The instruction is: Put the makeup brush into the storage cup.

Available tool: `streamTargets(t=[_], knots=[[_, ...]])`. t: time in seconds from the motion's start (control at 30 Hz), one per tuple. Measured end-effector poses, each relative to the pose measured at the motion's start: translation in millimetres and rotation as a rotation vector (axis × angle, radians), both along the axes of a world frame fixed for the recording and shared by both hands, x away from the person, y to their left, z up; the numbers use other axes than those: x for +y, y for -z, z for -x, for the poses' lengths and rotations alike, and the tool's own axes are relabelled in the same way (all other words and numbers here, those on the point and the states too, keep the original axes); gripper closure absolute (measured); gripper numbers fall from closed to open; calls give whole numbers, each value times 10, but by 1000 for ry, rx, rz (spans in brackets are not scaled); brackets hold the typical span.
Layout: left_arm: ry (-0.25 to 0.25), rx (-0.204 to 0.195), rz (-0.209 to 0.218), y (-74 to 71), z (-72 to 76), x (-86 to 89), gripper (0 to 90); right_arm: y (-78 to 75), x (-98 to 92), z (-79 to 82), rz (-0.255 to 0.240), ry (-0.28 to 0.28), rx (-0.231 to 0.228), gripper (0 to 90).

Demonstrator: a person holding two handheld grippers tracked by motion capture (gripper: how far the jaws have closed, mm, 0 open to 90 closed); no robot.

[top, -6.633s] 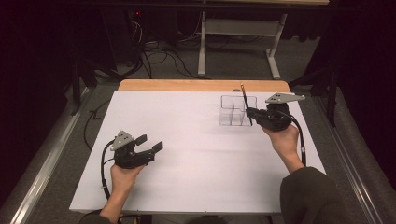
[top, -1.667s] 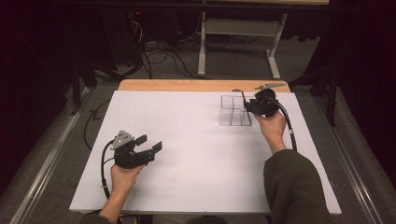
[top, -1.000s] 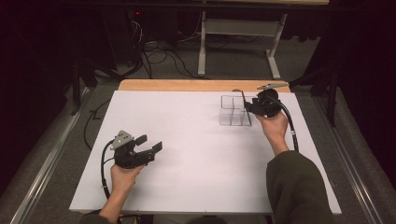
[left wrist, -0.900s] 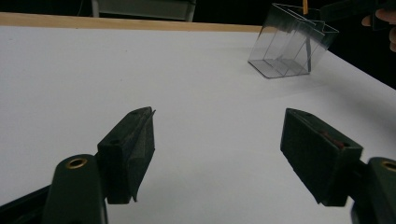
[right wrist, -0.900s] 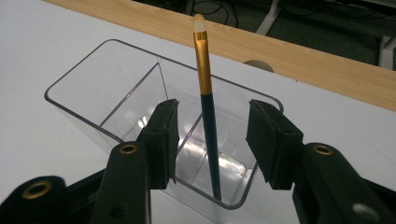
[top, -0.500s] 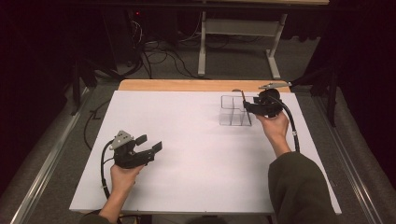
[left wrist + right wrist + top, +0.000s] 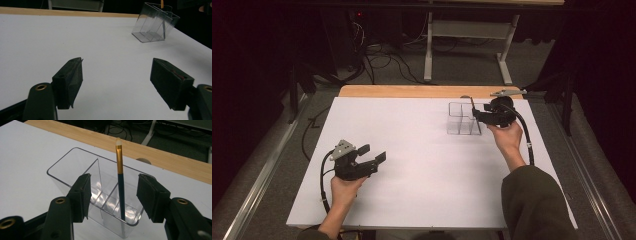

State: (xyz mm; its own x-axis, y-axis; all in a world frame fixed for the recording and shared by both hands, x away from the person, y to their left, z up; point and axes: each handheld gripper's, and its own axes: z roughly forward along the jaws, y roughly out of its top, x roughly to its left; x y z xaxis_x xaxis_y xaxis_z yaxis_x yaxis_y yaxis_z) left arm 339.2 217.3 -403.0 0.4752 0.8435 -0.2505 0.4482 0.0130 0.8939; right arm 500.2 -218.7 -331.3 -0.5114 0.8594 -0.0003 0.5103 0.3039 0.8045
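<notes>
A clear plastic organizer (image 7: 460, 125) with several compartments stands at the back right of the white table. In its right-end compartment a thin brush (image 7: 120, 192) stands upright, with a dark handle, gold ferrule and pale tip. My right gripper (image 7: 115, 181) is level with it and open. Its jaws have just been opening; the brush stands between them, touching neither pad. In the high view that gripper (image 7: 476, 116) sits at the organizer's right end. My left gripper (image 7: 373, 152) rests open at the front left with nothing between its jaws (image 7: 116, 75). It faces the distant organizer (image 7: 155, 25).
A wooden strip (image 7: 412, 91) with a round hole (image 7: 143, 160) runs along the table's back edge. Bare white tabletop (image 7: 427, 165) spreads between the two hands. Cables and a desk frame (image 7: 462, 30) lie on the floor behind.
Earlier the right gripper held the brush above the organizer. Now the brush stands in the right-end compartment and the jaws are apart from it. The left gripper has stayed put.
</notes>
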Motion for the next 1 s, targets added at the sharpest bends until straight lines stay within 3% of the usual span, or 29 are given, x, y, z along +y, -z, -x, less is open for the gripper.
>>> streamTargets(t=[0.27, 1.0], knots=[[0, -1, -1, -1, 3, -3, 266, -75, -8, 78, -10, -16, -28, 471], [6, 1, -2, 2, -1, -5, 268, -110, -75, 237, -53, -41, -40, 449]])
